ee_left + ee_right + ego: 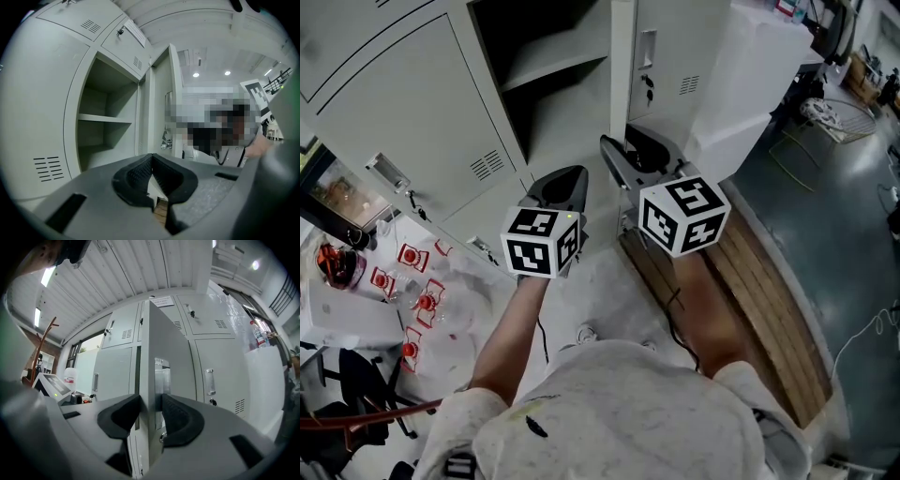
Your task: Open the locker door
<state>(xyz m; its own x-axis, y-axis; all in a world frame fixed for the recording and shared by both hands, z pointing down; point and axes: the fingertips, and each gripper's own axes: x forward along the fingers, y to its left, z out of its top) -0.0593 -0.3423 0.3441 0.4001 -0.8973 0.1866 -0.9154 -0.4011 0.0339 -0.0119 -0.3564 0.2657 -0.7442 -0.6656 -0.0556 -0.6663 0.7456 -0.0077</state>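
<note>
The locker door (675,56) stands swung open at the upper middle of the head view, its thin edge facing the camera in the right gripper view (164,348). The right gripper (150,401) straddles that edge with its jaws slack, a sliver of gap at the right pad. Left of the door, the open compartment's shelf (103,118) is bare. The left gripper (151,159) hangs at lower centre, clenched on nothing.

pale speckled shirt (628,412), black-and-white marker cubes (541,242), black fingers (136,176)
</note>
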